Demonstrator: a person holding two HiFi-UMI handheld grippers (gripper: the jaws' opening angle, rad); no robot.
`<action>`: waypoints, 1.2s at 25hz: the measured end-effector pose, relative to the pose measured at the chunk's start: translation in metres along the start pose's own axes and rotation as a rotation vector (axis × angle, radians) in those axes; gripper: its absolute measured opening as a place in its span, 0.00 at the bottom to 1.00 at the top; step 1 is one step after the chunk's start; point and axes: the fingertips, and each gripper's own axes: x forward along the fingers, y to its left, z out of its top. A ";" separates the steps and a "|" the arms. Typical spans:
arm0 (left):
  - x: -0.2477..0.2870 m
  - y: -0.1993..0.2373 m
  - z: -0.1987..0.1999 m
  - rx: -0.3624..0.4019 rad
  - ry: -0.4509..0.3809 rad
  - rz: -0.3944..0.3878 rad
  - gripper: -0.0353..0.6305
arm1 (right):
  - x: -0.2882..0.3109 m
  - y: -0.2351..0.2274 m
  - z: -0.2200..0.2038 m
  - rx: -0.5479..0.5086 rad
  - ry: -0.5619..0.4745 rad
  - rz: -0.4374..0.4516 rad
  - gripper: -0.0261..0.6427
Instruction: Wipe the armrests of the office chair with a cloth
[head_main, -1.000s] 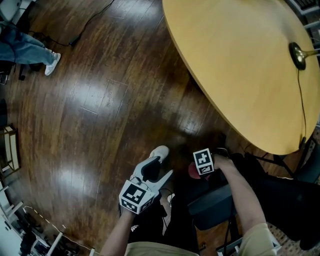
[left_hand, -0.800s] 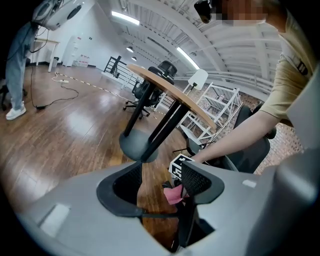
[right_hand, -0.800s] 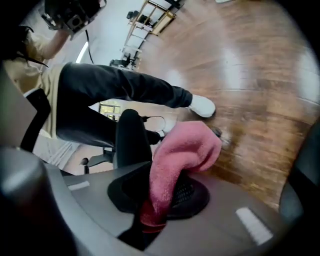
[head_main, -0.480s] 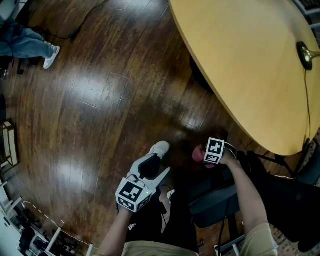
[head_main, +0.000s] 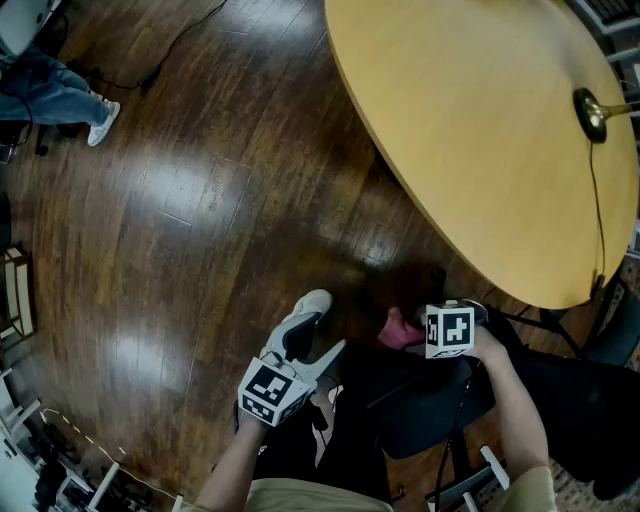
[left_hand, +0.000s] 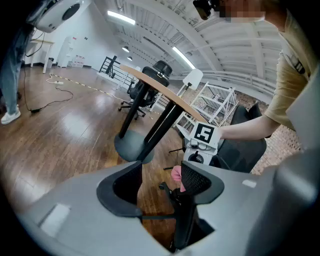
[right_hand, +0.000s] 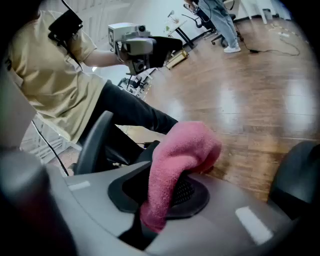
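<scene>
Right tongs (right_hand: 165, 196): clamping the pink cloth (right_hand: 182, 150) near its middle, so a thick fold is bulging ahead of the tips as a wiping pad.
Cloth position: hanging just beyond the front end of what is reading as the dark armrest (head_main: 432, 405) in the head view; contact with it is not resolvable.
Left tongs (left_hand: 160, 182): standing apart, gripping nothing; a dark chair strut is showing through the gap, beyond the pads.
Left role (judgement): hovering low beside the chair, likely parked clear of the wiping path.
Office chair (left_hand: 245, 152): sitting beside the round tabletop (head_main: 480, 120), on the wooden floor (head_main: 200, 200).
Step (judgement): cloth travelling at the armrest's front end; wiping probably not finished.
</scene>
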 end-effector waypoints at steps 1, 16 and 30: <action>0.000 -0.002 0.000 0.003 0.003 -0.003 0.41 | -0.005 0.009 0.004 -0.015 -0.016 0.029 0.14; 0.002 0.005 -0.012 0.001 0.033 0.004 0.40 | 0.011 0.005 -0.040 0.118 0.130 0.128 0.14; 0.008 0.001 -0.006 0.017 0.029 -0.008 0.40 | 0.026 -0.026 -0.098 0.034 0.329 -0.034 0.10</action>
